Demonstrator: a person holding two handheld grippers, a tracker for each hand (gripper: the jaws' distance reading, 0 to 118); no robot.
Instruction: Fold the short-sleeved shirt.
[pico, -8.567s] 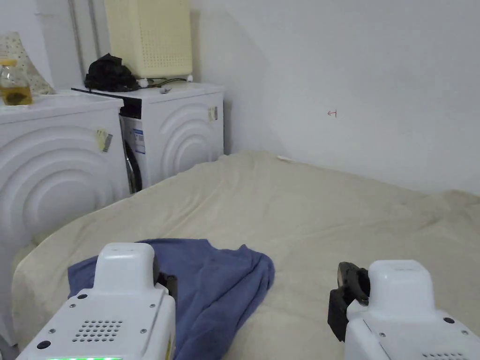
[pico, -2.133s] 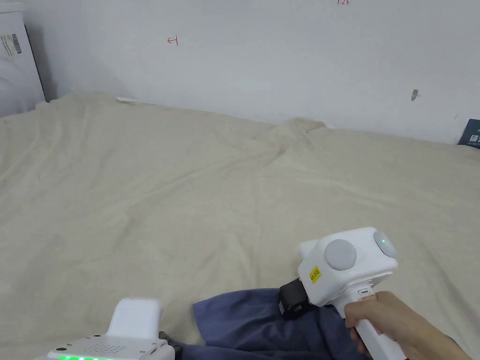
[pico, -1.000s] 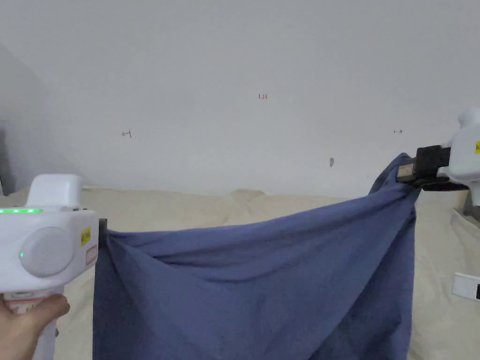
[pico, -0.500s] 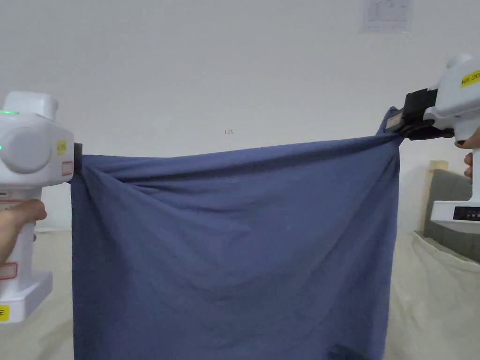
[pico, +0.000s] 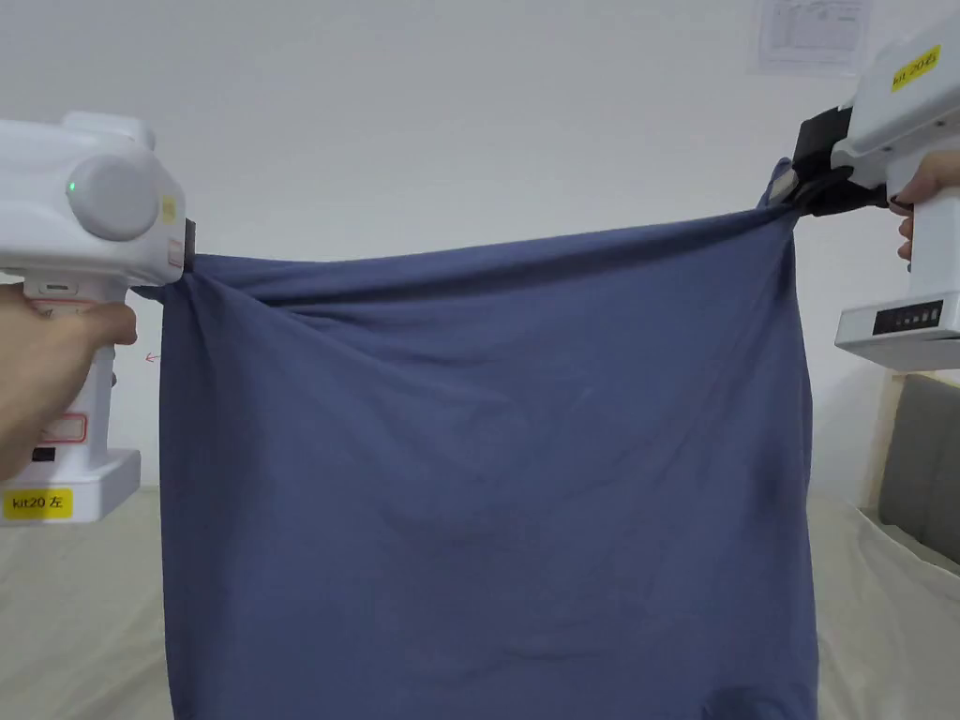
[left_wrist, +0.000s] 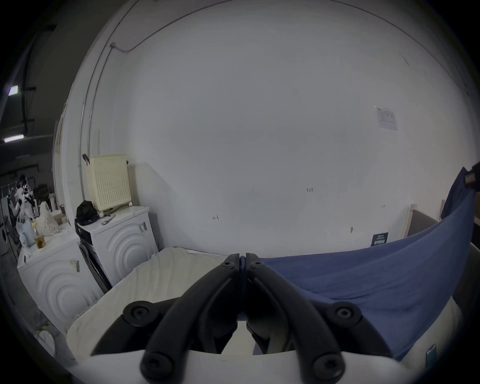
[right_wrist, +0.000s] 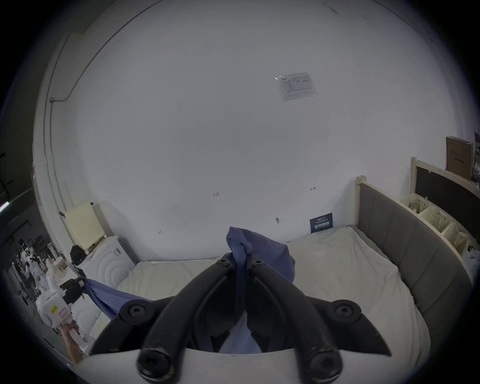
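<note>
The shirt (pico: 487, 450) is seen as soft matt blue cloth, the bed cover (right_wrist: 337, 259) as cream fabric, and the jaws as matt black plastic

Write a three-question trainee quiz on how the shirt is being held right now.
1. True or false: the blue shirt lies flat on the bed.
2. What is the left gripper clamped on? A) the bedsheet B) the shirt C) nothing
3. Fill in: in the head view, the right gripper is held ____ than the left gripper.

Key: 1. False: it hangs stretched between both grippers. 2. B. 3. Higher.
</note>
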